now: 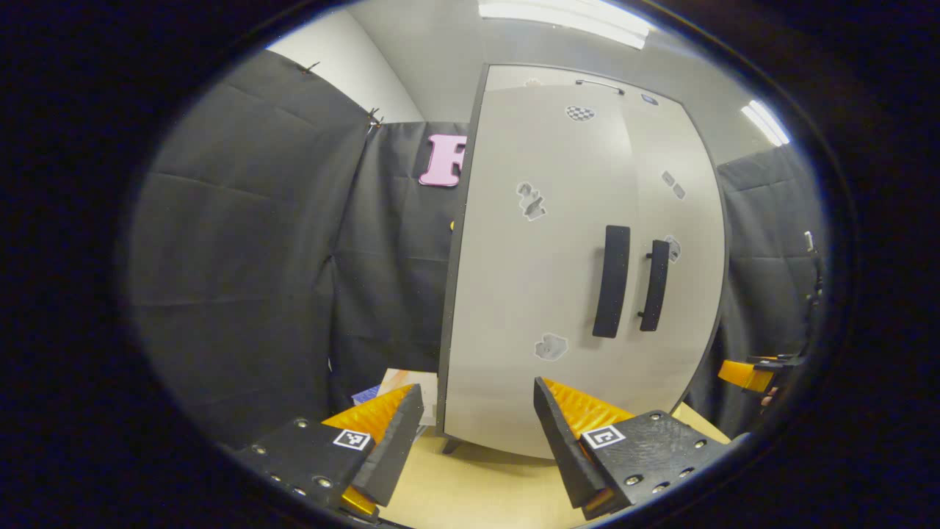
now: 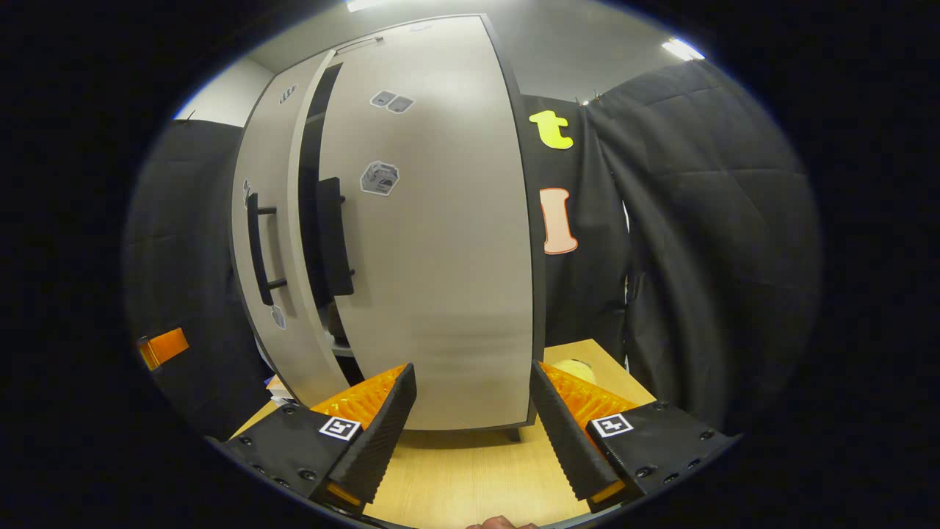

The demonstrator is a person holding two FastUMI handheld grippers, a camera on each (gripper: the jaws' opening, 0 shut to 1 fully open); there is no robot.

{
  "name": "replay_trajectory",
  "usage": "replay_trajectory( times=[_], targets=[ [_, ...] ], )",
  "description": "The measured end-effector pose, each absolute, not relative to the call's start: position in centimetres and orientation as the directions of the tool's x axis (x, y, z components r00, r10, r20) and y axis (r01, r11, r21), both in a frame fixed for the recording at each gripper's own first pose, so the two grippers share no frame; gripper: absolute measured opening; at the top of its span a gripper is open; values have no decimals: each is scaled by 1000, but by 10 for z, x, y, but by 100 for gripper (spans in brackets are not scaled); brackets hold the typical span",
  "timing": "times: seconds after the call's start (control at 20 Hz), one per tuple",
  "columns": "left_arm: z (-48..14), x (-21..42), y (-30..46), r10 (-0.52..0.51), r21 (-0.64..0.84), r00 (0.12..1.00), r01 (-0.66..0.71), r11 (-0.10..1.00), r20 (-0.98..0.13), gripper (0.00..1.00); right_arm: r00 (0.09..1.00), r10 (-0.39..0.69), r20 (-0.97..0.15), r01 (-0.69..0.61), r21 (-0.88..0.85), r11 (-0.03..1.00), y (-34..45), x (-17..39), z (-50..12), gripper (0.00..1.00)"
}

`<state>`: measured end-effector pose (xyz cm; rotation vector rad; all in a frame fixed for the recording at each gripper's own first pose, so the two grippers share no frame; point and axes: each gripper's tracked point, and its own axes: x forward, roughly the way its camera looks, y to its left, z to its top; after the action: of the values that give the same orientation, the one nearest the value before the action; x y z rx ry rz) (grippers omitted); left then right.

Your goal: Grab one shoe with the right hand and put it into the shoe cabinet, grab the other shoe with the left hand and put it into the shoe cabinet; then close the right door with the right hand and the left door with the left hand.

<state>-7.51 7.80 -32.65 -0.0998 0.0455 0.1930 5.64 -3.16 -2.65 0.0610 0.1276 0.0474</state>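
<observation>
Black cloth walls are seen around a wooden tabletop [image 2: 470, 470] on which the shoe cabinet [image 1: 558, 242] stands. Its left door [image 1: 536, 279] is seen shut, while the right door [image 2: 433, 242] is left slightly ajar, a dark gap showing beside its handle [image 2: 332, 235]. Papers [image 1: 404, 386] are glimpsed beside the cabinet. Both the left gripper [image 1: 477, 433] and right gripper [image 2: 470, 433] are held with fingers apart, empty, before the doors.

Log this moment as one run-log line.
left tool: open, empty | right tool: open, empty | cabinet: right door ajar, dark gap beside left door | shoes: none seen outside
</observation>
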Motion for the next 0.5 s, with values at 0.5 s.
replay_trajectory(
  times=[0.5],
  targets=[
    [-322, -65, 96, 101, -10, 995, -101, 995, -22, 94, 986, -27, -162, 35, 46, 998, -4, 47, -40, 98]
  ],
)
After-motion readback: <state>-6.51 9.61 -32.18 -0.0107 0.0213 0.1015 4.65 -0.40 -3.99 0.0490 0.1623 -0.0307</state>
